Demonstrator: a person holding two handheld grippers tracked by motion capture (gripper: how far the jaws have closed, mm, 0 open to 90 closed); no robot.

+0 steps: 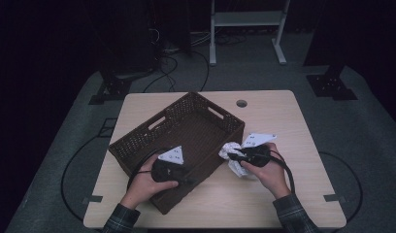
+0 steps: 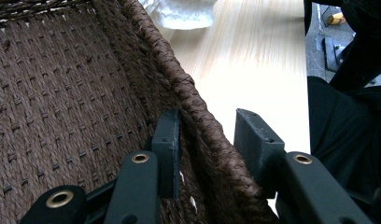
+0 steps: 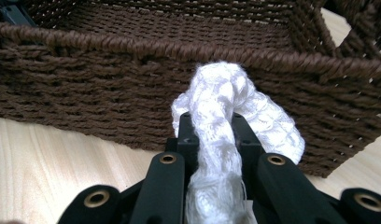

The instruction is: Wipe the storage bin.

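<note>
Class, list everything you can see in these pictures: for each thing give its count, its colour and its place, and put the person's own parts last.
Basket: one, dark brown woven, on the table, turned at an angle.
Cloth: one, white, bunched, beside the basket's right wall.
Table: one, light wood, centre.
Frame: one, white, on the floor behind.
Left tool: one, black, jaws astride the basket's near wall.
Right tool: one, black, shut on the cloth.
Sleeves: two, plaid, bottom edge.

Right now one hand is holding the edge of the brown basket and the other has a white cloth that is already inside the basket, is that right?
Not quite. The white cloth is outside the brown basket, pinched in the right gripper in front of its wall, as the right gripper view shows. The left gripper does have the basket's rim between its jaws.
</note>
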